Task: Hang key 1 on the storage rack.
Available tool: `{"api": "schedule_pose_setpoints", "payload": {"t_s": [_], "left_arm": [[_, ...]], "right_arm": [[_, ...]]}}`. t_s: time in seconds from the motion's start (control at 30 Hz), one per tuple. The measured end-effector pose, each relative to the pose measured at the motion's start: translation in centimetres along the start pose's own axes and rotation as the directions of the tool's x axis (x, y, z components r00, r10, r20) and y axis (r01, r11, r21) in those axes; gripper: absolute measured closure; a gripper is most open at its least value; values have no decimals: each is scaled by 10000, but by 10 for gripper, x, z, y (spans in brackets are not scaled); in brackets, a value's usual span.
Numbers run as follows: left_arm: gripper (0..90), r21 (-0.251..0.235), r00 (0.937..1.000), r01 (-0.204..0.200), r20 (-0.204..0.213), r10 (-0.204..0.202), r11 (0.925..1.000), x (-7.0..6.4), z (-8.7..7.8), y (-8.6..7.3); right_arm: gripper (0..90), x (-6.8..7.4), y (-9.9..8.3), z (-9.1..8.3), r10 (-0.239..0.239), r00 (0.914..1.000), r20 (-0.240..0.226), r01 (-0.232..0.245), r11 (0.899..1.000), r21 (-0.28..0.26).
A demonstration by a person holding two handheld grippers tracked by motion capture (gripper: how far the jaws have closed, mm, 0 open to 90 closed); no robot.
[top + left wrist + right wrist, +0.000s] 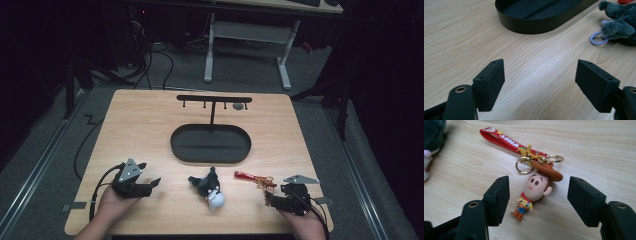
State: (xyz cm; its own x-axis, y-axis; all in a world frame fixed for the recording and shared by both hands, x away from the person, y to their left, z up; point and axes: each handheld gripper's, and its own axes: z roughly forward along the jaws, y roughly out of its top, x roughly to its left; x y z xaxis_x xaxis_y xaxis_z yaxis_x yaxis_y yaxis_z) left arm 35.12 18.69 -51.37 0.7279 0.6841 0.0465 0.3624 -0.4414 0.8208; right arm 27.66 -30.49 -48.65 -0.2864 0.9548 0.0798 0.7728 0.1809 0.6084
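At the near right of the tabletop (150, 120), the right gripper (538, 201) hangs low over a cowboy keychain (534, 188), its jaws spread wide and holding nothing. In the right gripper view the little figure lies flat on the wood between the two jaws, touching neither; its head sits roughly level with the pads and its boots point back toward the gripper. Its long axis runs away from the gripper and slants to the left in that view: boots nearest, then the head and brown hat, then the gold rings, and farthest off the red strap (501, 138), which trails toward the upper left. In the high view the same keychain (256, 179) lies just ahead and left of the right gripper (272, 196), with the strap end reaching toward the middle of the table.

The right hand is plainly the nearer one. The left gripper (150, 184) rests well apart at the near left, also wide open and empty, with a dark plush toy (209, 189) lying between it and the keychain. Beyond both sit a black oval tray (176, 142) and a black hook rack (214, 99).

As I judge it, the jaws already straddle the figure's head across its short width, so closing on it should need only a short drop.
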Motion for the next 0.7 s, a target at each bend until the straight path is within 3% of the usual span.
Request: {"api": "schedule_pose_setpoints", "payload": {"t_s": [0.17,0.2,0.23,0.37,0.47,0.6,0.7], "left_arm": [[242,108,9999,-103,57,102,9999,-2,2,1],[242,108,9999,-103,57,102,9999,-2,2,1],[242,91,9999,-123,63,122,9999,-2,2,1],[242,61,9999,-156,74,156,9999,-2,1,1],[242,71,9999,-132,65,132,9999,-2,0,0],[242,82,9999,-108,56,108,9999,-2,0,0],[242,114,9999,-103,75,102,9999,-2,1,0]], "right_arm": [[319,2,7,0,47,9998,-192,-26,9942,1078],[319,2,7,0,47,9998,-192,-26,9942,1078],[314,2,11,1,159,9997,-209,-127,9890,1473],[308,2,17,3,68,9999,-87,-50,9808,1952],[301,1,24,5,32,9999,-155,8,9678,2516],[277,0,32,9,-44,10000,-83,66,9572,2895],[241,-3,36,12,188,9997,-181,-121,9483,3173]]}}
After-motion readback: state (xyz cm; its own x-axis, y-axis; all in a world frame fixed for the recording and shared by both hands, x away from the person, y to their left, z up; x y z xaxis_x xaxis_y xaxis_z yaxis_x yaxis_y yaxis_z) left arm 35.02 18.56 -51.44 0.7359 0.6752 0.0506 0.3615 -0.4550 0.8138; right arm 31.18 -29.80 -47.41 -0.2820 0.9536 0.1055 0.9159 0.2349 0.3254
